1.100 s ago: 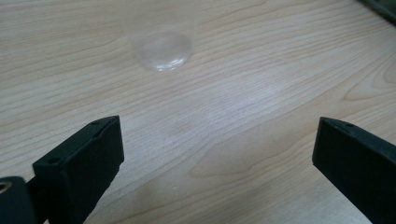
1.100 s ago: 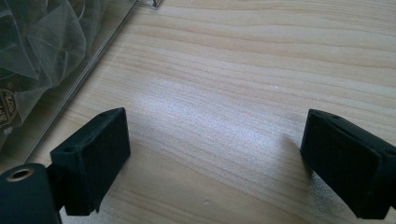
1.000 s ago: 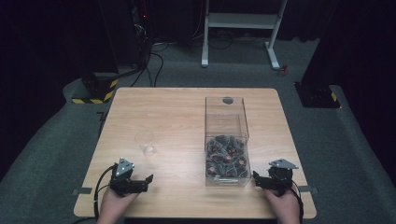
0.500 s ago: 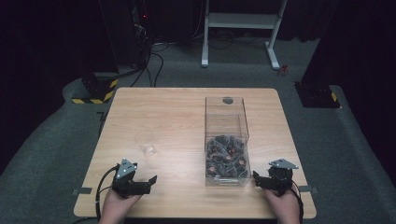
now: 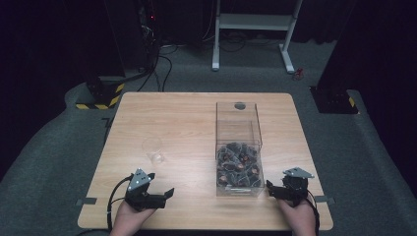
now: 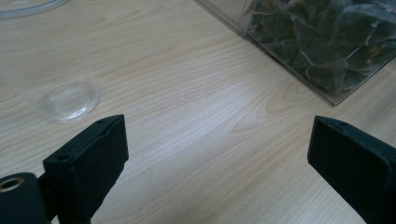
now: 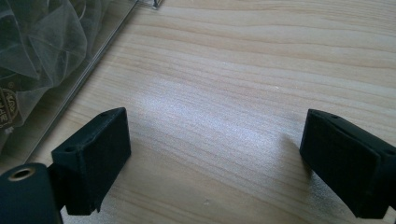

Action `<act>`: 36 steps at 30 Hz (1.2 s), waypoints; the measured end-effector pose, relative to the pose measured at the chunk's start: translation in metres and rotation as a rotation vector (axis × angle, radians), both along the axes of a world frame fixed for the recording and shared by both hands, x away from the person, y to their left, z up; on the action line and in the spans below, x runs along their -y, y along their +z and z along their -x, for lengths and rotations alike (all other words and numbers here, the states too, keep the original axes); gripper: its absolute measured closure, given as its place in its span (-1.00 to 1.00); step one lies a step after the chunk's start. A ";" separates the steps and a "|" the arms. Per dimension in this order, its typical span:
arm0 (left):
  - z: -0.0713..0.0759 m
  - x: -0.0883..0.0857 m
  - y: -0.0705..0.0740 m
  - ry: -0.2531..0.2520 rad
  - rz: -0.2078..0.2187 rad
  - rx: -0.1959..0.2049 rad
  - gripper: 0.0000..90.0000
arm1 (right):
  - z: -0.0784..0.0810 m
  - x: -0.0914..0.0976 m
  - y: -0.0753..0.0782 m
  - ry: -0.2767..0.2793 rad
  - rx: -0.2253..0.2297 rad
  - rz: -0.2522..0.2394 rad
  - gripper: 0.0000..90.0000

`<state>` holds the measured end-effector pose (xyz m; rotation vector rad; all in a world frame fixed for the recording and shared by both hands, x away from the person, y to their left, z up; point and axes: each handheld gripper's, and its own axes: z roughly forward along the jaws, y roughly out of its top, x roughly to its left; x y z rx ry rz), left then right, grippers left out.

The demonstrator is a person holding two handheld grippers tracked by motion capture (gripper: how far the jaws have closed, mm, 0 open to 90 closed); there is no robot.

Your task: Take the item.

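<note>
Both tongs, left (image 5: pixel 169 192) and right (image 5: pixel 269 186), rest spread and empty; the left should approach the cup (image 5: pixel 153 150) squarely, gripping gently beside the bin (image 5: pixel 238 147).

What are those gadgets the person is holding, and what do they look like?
Two hand-held black grippers. The left gripper and right gripper each carry a grey three-cornered plate on top and trail a black cable. Each has two blocky black jaws. No sleeves are visible.

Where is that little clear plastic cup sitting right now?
In the high view the clear cup stands on the table's left half, just beyond the left tongs, well left of the clear box of sachets.
</note>
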<state>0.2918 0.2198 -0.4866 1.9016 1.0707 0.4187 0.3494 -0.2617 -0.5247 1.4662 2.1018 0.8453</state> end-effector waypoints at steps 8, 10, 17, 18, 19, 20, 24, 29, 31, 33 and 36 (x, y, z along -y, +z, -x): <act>0.001 0.010 0.006 -0.027 -0.005 0.020 -0.85 | 0.000 0.000 0.000 0.000 0.000 0.000 -0.81; 0.001 0.015 0.009 -0.047 0.016 0.019 -0.83 | 0.000 0.000 0.000 0.001 0.001 0.000 -0.81; -0.001 0.033 0.016 -0.105 0.005 0.026 -0.79 | 0.000 0.000 0.000 0.000 0.000 0.000 -0.80; -0.001 0.038 0.017 -0.117 0.000 0.028 -0.79 | 0.000 0.000 0.000 0.000 0.001 0.000 -0.80; -0.002 0.042 0.018 -0.124 0.004 0.025 -0.79 | 0.000 0.000 0.000 0.000 0.001 0.000 -0.80; -0.002 0.046 0.019 -0.130 0.013 0.026 -0.79 | 0.000 0.000 0.000 0.000 0.001 0.000 -0.80; -0.006 0.060 0.021 -0.153 0.036 0.026 -0.78 | 0.000 0.000 0.000 0.001 0.001 0.000 -0.80; -0.010 0.077 0.026 -0.178 0.031 0.042 -0.76 | 0.000 0.000 0.000 0.001 0.000 0.000 -0.80; -0.011 0.082 0.028 -0.182 0.042 0.047 -0.75 | 0.000 0.000 0.000 0.001 0.000 0.000 -0.80; -0.013 0.086 0.029 -0.189 0.041 0.053 -0.74 | 0.000 0.000 0.000 0.001 0.000 0.000 -0.80; -0.015 0.090 0.031 -0.198 0.043 0.061 -0.73 | 0.000 0.000 0.000 -0.001 -0.001 -0.002 -0.80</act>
